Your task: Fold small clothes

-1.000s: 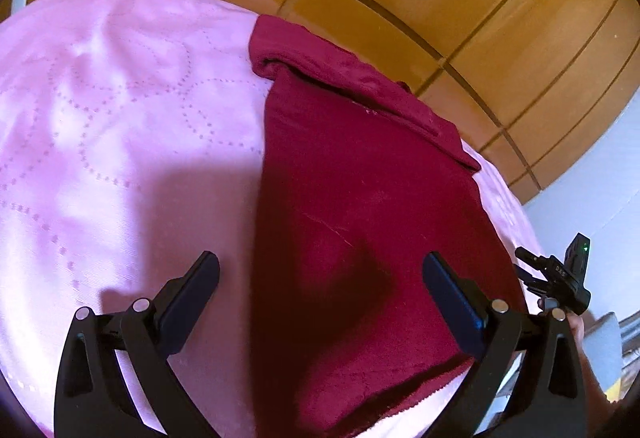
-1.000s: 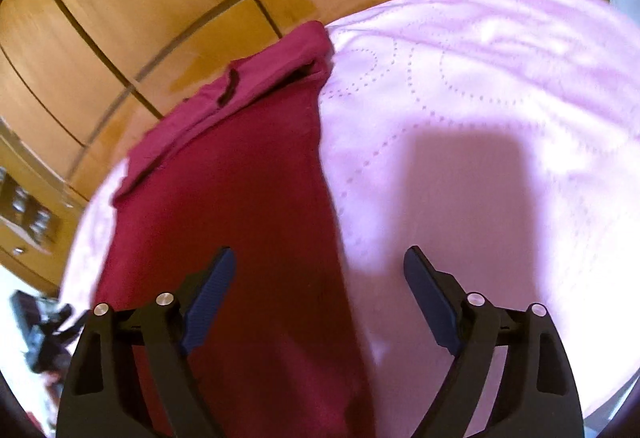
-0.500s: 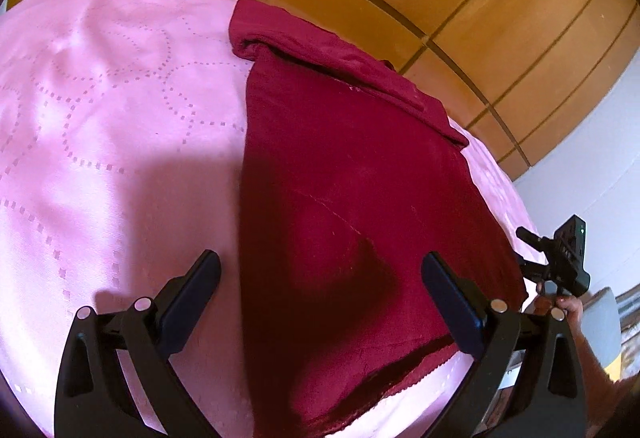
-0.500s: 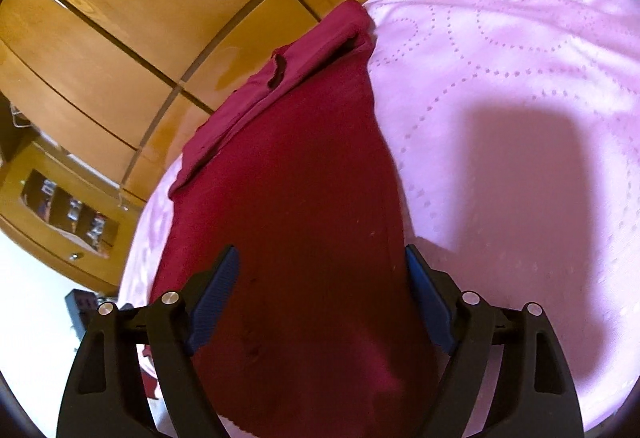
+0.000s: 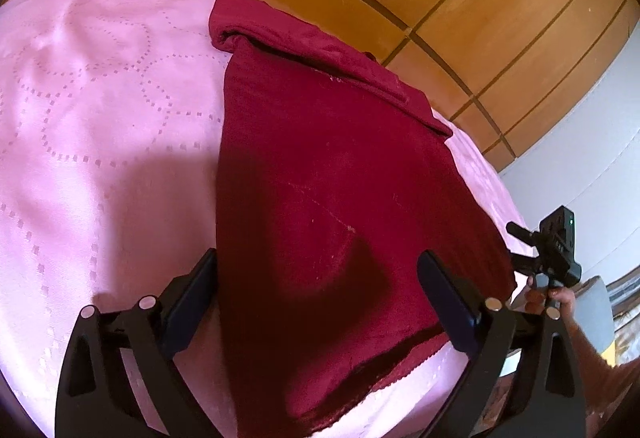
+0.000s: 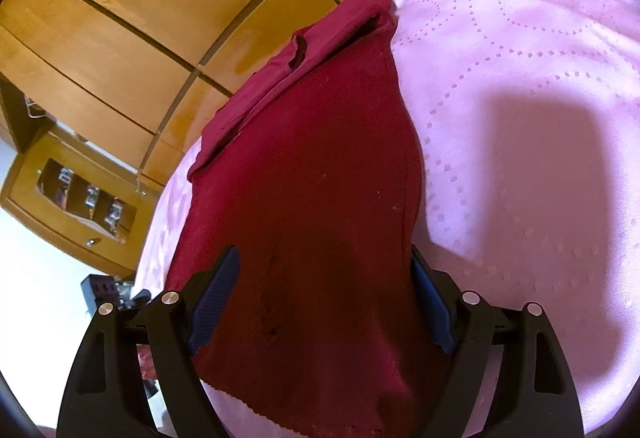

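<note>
Pink bedspread [image 5: 100, 125]: maroon garment [image 5: 332, 189] (flat) between spread fingers [image 5: 192, 302].

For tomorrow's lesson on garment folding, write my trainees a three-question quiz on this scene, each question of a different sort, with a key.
1. True or false: the left gripper is shut on the dark red garment.
2. The garment lies on: A) bare wood B) pink bedspread C) a chair.
3. Fill in: the right gripper is ___ over the garment's near hem.

Key: 1 false; 2 B; 3 open
</note>
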